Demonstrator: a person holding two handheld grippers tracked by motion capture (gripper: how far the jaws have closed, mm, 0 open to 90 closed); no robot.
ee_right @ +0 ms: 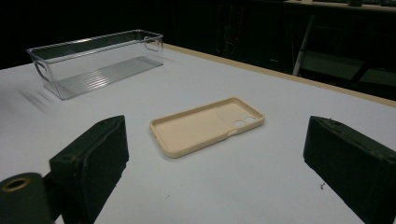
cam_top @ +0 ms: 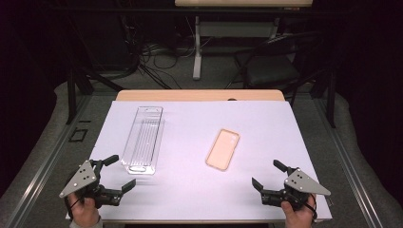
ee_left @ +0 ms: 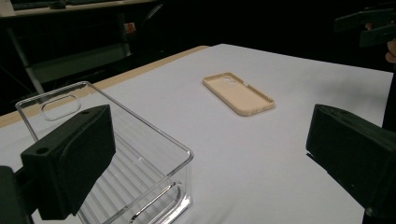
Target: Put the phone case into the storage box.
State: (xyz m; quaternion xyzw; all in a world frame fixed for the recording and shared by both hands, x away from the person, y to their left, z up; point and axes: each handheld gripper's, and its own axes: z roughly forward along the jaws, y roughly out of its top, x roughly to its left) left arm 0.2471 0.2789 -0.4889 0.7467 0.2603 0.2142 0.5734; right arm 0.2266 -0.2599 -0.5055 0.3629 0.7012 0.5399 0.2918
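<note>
White sheeting covered the table, where the beige rubbery phone case lay hollow-up right of the clear ribbed plastic bin; both the left gripper and the right gripper, jaws spread and empty, should have approached it squarely, pinching one long rim.

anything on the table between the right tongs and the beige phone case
Nothing visible. The right tongs stand open near the table's front edge, and only bare white table surface lies between them and the phone case. The clear bin sits off to the left.
</note>
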